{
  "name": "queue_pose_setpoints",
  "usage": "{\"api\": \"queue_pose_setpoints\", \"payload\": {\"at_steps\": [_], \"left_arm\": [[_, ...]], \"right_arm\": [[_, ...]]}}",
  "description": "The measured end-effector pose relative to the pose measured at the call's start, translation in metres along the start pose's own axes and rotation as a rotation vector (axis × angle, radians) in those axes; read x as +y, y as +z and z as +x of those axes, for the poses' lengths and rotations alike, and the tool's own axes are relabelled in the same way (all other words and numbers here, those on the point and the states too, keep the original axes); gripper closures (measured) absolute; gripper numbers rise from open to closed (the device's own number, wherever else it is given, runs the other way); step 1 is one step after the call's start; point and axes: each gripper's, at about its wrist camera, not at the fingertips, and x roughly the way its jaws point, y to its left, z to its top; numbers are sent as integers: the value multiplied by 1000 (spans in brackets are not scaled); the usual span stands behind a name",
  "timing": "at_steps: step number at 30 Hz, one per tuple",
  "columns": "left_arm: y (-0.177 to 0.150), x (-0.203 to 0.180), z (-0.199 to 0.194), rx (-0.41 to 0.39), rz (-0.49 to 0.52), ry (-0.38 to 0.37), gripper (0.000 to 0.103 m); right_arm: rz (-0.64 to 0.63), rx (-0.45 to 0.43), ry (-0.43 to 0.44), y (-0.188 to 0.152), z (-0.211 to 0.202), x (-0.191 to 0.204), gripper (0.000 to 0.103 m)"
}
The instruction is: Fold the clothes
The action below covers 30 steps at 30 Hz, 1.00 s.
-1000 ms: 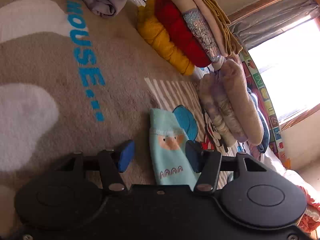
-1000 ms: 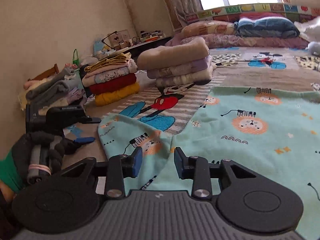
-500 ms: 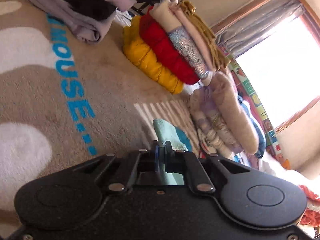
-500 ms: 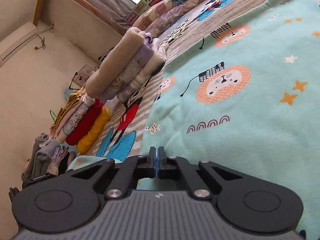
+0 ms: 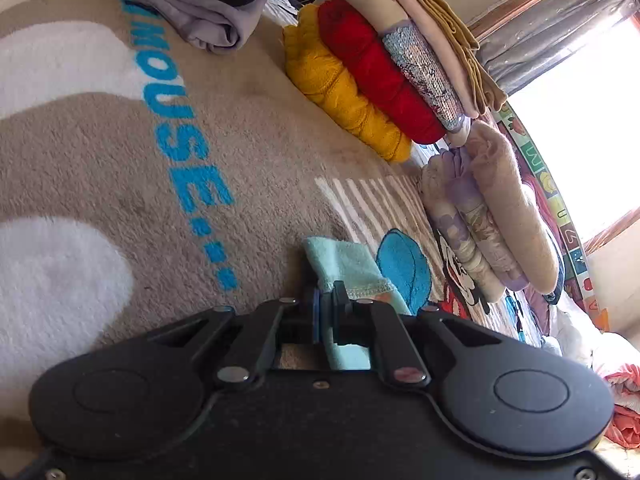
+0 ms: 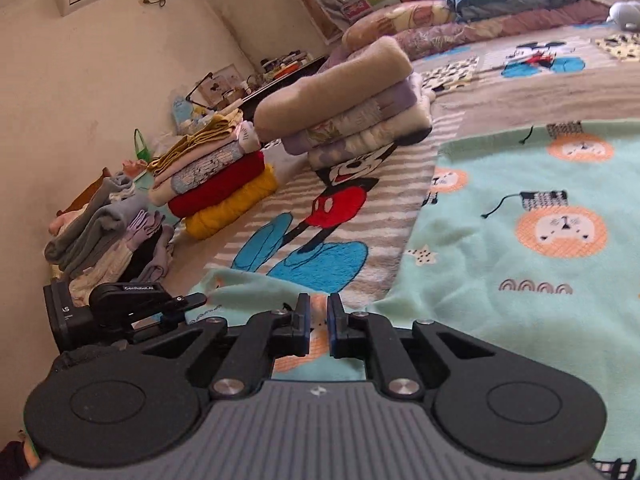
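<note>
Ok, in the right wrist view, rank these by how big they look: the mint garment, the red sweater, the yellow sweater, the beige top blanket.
1. Mint garment, by far, though it lies nearest the camera.
2. Beige blanket.
3. Red sweater and yellow sweater: too alike to rank.

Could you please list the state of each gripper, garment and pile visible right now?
Left gripper: shut on the mint-green printed fleece garment's hemmed edge.
Right gripper: fingers slightly apart, fabric between them, grip uncertain.
Mint-green printed fleece garment: spread flat, unfolded, on the cartoon-mouse rug.
Yellow, red and sequinned clothes pile: folded, stacked.
Beige and lilac fleece pile: folded, stacked.
Grey clothes pile: folded, loosely stacked.
</note>
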Motion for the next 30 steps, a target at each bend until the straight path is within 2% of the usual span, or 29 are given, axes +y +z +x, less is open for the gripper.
{"api": "queue_pose_setpoints", "payload": {"at_steps": [1, 2, 3, 5, 10, 12, 13, 15, 16, 21, 22, 23, 27, 30], "left_arm": [[0, 1, 0, 2, -3, -1, 94], [0, 1, 1, 3, -3, 0, 94], [0, 0, 1, 2, 0, 1, 94], [0, -1, 2, 3, 6, 3, 94], [0, 1, 1, 8, -5, -1, 94], [0, 1, 2, 10, -7, -2, 94], [0, 1, 2, 10, -8, -2, 94], [0, 1, 1, 11, -9, -3, 94], [0, 1, 2, 12, -11, -5, 93], [1, 3, 2, 16, -21, -10, 93], [1, 4, 2, 17, -23, -11, 93], [1, 4, 3, 18, -25, -12, 93], [2, 4, 3, 17, -28, -14, 93], [3, 4, 3, 16, -30, -17, 93]], "right_arm": [[49, 20, -10, 0, 8, -6, 91], [78, 34, -52, -1, 14, -14, 96], [125, 36, -41, -5, 18, -24, 103], [216, 41, -20, -12, 23, -45, 103], [250, 13, -27, -13, 14, -38, 103], [265, 11, -8, -11, 12, -37, 95], [233, 35, -9, -8, 15, -32, 93], [169, 63, -71, -4, 24, -25, 99], [189, 59, -81, -2, 28, -29, 103], [168, 40, -141, 14, 35, -26, 103], [168, 22, -146, 17, 29, -26, 94], [168, 3, -151, 20, 24, -26, 91], [160, -70, -155, 28, -1, -25, 91], [99, -51, -142, 19, -10, -14, 85]]}}
